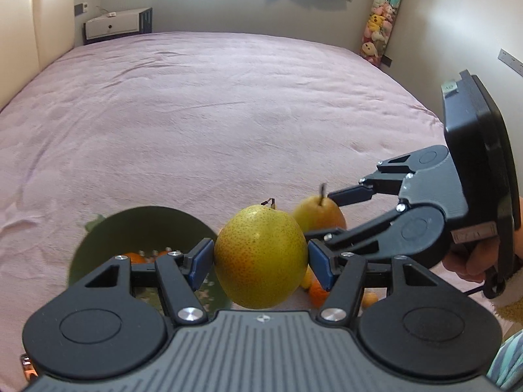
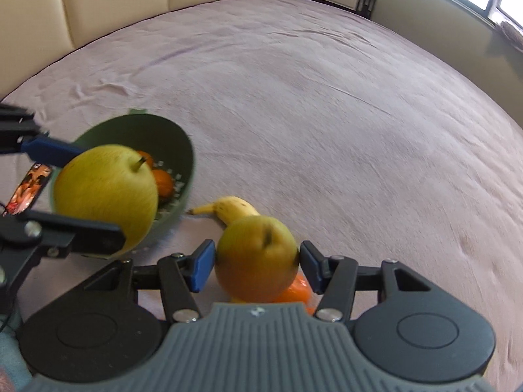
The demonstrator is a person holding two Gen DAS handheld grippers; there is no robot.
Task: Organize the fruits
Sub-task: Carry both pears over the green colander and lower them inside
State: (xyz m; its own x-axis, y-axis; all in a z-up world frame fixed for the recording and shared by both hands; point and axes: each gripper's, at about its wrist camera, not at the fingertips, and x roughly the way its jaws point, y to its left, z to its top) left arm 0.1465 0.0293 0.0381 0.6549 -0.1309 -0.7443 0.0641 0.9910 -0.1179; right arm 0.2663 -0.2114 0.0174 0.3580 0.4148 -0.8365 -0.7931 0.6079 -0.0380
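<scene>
Each gripper, the left (image 1: 260,258) and the right (image 2: 256,263), pinched a pear above the pink bedspread (image 1: 228,114) near the green bowl (image 2: 183,150).

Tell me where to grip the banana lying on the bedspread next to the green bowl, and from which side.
Grip the banana across its thick middle, coming from above with the jaws straddling its width. It lies flat on the bedspread, curved, with the stem toward the green bowl, so the ends taper and would probably slip. The far side is open; the pear in the right gripper hides its near end.
</scene>
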